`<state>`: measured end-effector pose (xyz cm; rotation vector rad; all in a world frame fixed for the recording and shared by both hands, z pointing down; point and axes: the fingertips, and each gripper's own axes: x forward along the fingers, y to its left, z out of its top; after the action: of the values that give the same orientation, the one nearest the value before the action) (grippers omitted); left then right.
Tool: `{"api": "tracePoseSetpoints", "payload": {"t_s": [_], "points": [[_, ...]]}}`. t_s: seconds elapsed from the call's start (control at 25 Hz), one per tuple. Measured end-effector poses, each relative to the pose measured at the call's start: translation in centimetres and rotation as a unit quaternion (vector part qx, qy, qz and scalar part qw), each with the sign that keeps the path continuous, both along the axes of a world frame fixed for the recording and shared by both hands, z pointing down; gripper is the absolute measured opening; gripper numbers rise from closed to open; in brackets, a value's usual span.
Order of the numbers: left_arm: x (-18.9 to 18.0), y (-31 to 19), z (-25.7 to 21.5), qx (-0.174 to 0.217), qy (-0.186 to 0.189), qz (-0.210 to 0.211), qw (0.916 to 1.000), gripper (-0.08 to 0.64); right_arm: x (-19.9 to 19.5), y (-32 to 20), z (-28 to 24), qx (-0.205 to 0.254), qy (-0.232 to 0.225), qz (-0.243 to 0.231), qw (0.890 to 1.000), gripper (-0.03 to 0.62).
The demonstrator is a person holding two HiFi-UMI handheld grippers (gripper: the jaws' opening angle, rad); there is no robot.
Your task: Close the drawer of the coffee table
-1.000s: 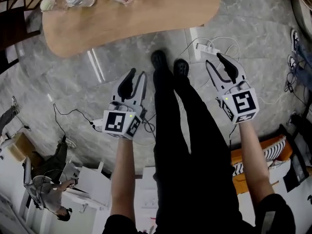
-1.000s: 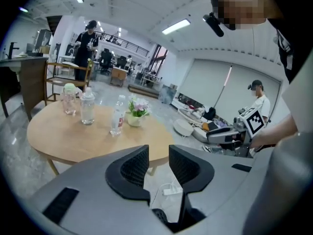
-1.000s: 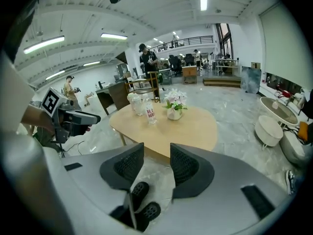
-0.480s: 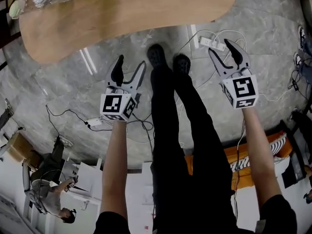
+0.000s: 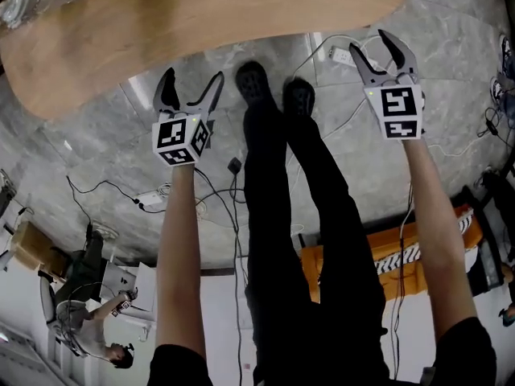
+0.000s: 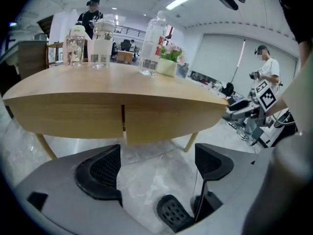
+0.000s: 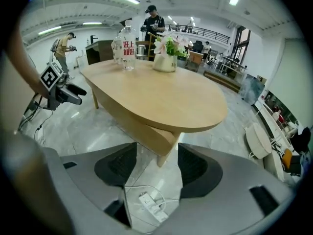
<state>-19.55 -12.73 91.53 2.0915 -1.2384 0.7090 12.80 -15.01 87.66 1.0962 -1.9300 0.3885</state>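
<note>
The oval wooden coffee table (image 5: 201, 22) fills the top of the head view. In the left gripper view its drawer front (image 6: 166, 124) lies right of a vertical seam and seems to stand slightly proud of the table's side. From the right gripper view a corner of the drawer (image 7: 161, 138) juts out under the tabletop. My left gripper (image 5: 191, 87) hangs just short of the table's near edge; its jaws are opening, with nothing between them. My right gripper (image 5: 376, 51) is by the table's right end, jaws also opening and empty. Neither touches the table.
Bottles (image 6: 150, 45), a jar (image 6: 76, 45) and a flower pot (image 7: 165, 58) stand on the tabletop. The person's shoes (image 5: 253, 83) stand between the grippers. A power strip (image 7: 149, 202) and cables (image 5: 217, 191) lie on the marble floor. Other people stand in the room.
Both grippers have moved toward the table's edge and their jaws have spread wider. The table now sits closer and larger in the head view.
</note>
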Motion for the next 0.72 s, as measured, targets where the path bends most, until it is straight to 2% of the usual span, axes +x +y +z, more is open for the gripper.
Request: {"api": "tracePoseSetpoints", "payload": {"t_s": [0.12, 0.28, 0.52, 0.72], "points": [[-1.5, -1.9, 1.7, 0.003, -0.020, -0.014, 0.9997, 0.472, 0.1, -0.7, 1.9, -0.001, 0.020, -0.016, 1.000, 0.230], [-2.5, -3.7, 3.0, 0.000, -0.029, -0.022, 0.9994, 0.477, 0.3, -1.5, 3.4, -0.006, 0.032, -0.019, 0.999, 0.236], [-1.3, -5.6, 3.4, 0.011, -0.027, 0.009, 0.9995, 0.483, -0.4, -2.9, 4.4, -0.002, 0.040, -0.031, 0.999, 0.238], [-0.8, -5.9, 4.0, 0.009, -0.030, 0.009, 0.9995, 0.485, -1.2, -3.8, 5.0, -0.002, 0.039, -0.039, 0.998, 0.237]]}}
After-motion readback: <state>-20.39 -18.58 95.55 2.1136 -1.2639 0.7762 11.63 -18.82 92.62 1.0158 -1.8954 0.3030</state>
